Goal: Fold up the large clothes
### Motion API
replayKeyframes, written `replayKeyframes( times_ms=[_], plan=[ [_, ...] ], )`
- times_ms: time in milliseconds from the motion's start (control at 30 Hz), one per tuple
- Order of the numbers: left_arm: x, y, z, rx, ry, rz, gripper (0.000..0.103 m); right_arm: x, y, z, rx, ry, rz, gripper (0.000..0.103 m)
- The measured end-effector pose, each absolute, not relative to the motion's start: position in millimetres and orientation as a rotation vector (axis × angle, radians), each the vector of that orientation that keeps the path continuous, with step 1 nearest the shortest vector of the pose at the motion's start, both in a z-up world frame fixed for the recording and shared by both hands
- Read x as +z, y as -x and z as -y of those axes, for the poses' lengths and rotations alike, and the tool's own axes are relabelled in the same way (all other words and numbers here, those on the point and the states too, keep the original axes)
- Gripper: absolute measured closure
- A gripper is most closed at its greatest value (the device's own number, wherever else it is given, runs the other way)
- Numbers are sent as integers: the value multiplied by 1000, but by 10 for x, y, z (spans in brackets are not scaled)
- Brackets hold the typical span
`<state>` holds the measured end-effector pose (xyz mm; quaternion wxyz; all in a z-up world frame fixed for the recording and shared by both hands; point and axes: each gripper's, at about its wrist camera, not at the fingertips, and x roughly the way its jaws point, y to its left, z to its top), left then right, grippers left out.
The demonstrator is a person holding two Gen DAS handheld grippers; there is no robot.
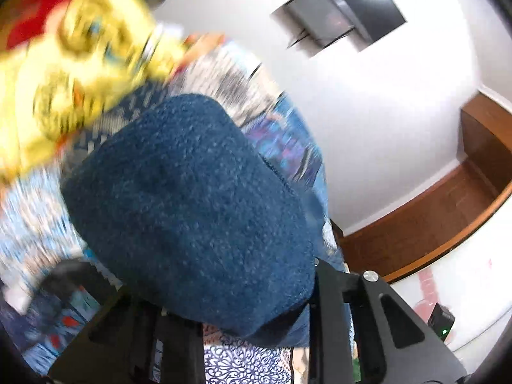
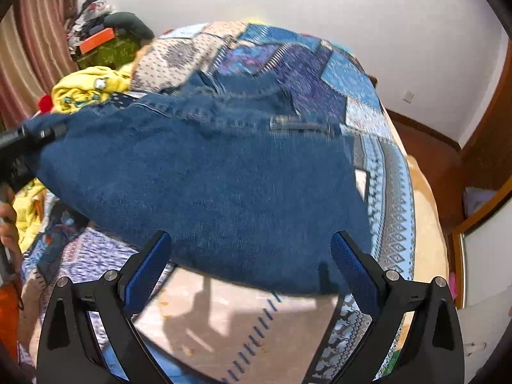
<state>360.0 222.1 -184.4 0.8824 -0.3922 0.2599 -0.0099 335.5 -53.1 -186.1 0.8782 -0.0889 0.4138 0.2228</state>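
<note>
1. Denim, a large blue garment [image 2: 208, 185], lies spread over the patchwork bedspread [image 2: 361, 83] of a bed, its waistband end toward the far side and its near edge just ahead of the right gripper [image 2: 251, 265].
2. The right gripper's blue-padded fingers [image 2: 148, 272] stand wide apart, with nothing between them; the denim's near edge reaches just past their tips.
3. The left gripper [image 2: 35, 137] comes in from the left side of the right wrist view and is clamped on a corner of the denim garment, lifting that edge off the bed.
4. In the left wrist view, a bulging fold of the garment [image 1: 192, 211] fills the space between the black fingers [image 1: 329, 300].
5. Crumpled yellow clothing [image 2: 86, 88] lies on the bed beyond the denim, to the left.
6. White walls and a wooden door frame [image 2: 489, 134] bound the room.
</note>
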Motion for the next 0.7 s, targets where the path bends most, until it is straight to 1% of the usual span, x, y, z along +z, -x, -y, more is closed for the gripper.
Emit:
replayKeyframes(
  times_ms=[133,233,400,533,600,700],
  plan=[
    [-1439,-3409,-2245,14,711,-470,81,-1735,-3272,234,541,177,-830,4],
    [-1317,-3328,-2215,40,628,-462,81,-1793,-3283,-101,607,190,-855,4],
    [-1457,-3166,-2290,34,614,-496,81,-2152,-3399,-631,697,223,-979,4],
    [-1631,-3238,-2280,48,605,-544,81,-2465,-3519,-739,720,176,-1090,4],
    [-1597,-3280,-2253,44,595,-545,81,-2499,-3552,-701,730,154,-1096,3],
    [-1447,-3341,-2107,16,540,-543,81,-2401,-3572,-533,721,127,-1096,4]
  ],
)
